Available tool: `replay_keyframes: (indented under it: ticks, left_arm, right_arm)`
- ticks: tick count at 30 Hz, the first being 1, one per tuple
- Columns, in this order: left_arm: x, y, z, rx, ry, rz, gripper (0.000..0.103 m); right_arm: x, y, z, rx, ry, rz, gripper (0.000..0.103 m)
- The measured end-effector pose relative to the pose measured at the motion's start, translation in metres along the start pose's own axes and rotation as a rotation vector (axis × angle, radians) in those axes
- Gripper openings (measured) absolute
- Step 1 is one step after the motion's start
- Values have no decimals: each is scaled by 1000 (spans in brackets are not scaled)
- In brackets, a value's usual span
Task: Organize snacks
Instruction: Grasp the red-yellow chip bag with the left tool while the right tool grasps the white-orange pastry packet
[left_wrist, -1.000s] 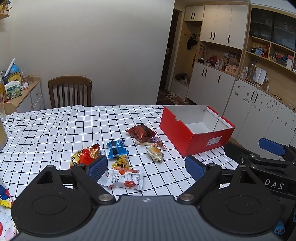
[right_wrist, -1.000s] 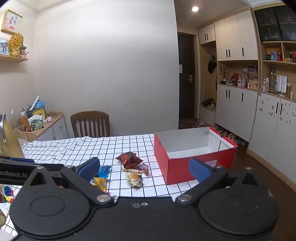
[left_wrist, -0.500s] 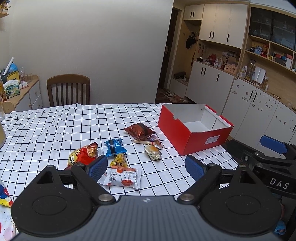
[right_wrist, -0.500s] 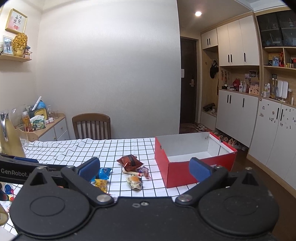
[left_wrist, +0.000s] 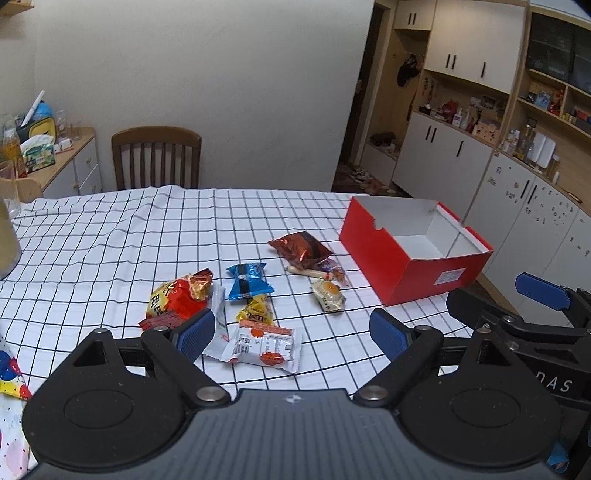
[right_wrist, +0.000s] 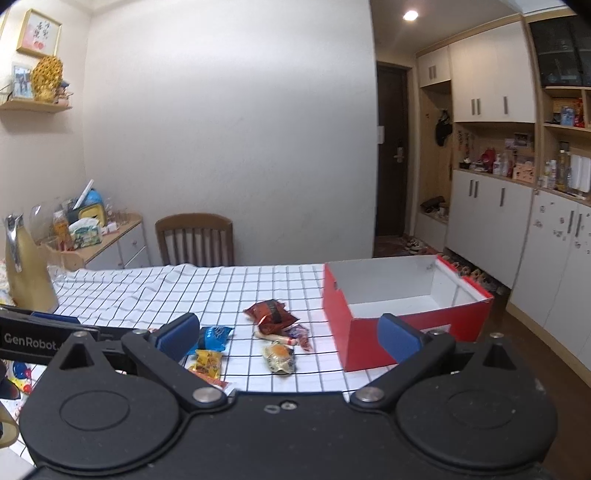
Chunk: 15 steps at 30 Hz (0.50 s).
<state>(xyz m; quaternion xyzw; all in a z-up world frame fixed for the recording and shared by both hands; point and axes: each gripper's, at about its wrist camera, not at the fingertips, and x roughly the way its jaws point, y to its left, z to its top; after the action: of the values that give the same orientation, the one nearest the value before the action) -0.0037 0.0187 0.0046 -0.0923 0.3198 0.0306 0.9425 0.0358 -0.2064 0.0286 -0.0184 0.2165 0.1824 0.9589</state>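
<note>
Left gripper (left_wrist: 291, 334) has neared the white packet (left_wrist: 264, 345), seemingly hidden from right view.

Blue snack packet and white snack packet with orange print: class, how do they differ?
The blue snack packet is blue with a dark band; the white snack packet with orange print is white. The blue one lies farther up the checked tablecloth; the white one lies nearest the left tool. Both lie flat, outside the red cardboard box.
</note>
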Motion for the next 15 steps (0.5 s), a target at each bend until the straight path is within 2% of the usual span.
replay_keyframes:
  ticks: [8, 15]
  left_arm:
    - [37, 26, 5, -78, 87, 83, 91]
    - [76, 66, 7, -124, 184, 156, 91]
  right_arm:
    - [38, 3, 0, -54, 69, 53, 103]
    - [82, 9, -21, -150, 193, 146, 102]
